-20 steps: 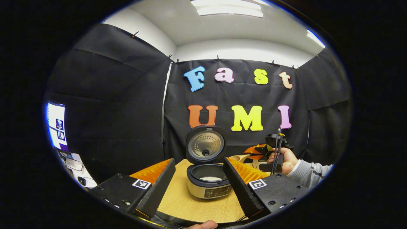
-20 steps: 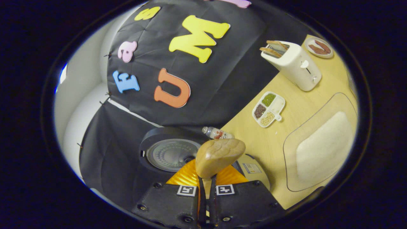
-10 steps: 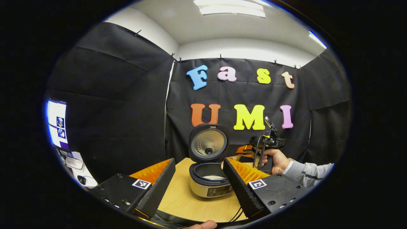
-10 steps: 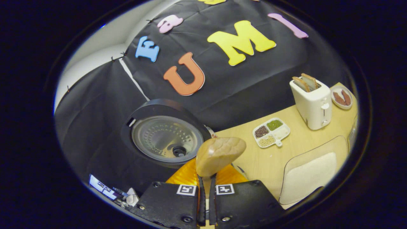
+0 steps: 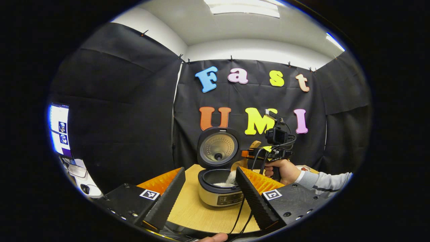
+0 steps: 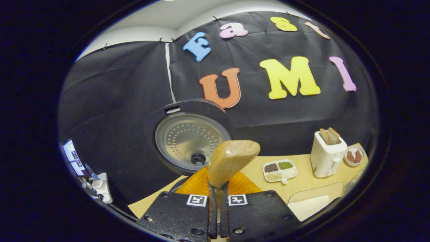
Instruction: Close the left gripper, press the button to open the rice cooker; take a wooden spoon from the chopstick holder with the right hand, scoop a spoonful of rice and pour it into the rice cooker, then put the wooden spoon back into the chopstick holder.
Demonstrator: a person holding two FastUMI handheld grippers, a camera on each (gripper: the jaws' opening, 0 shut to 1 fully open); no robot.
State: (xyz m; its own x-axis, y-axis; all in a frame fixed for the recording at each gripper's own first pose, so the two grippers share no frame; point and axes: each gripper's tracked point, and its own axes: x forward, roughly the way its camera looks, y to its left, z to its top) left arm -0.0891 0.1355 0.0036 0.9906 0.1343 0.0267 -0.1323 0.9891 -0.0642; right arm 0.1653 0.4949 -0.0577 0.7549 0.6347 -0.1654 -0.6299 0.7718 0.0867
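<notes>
In the left gripper view, the rice cooker stands on the table with its lid raised. My left gripper is open, a finger on either side of the cooker and short of it. A hand holds my right gripper above the cooker's right rim. The wooden spoon in it is tipped down, and white rice streams into the pot. In the right gripper view, my right gripper is shut on the handle of the wooden spoon, in front of the lid.
On the table to the right in the right gripper view are a divided dish of beans, a white toaster with two slices, a small dish and a clear tray of rice. A lit screen is far left.
My right gripper has moved left over the cooker and rolled, so the spoon has tipped and rice now falls into the pot. The left gripper has barely moved.
</notes>
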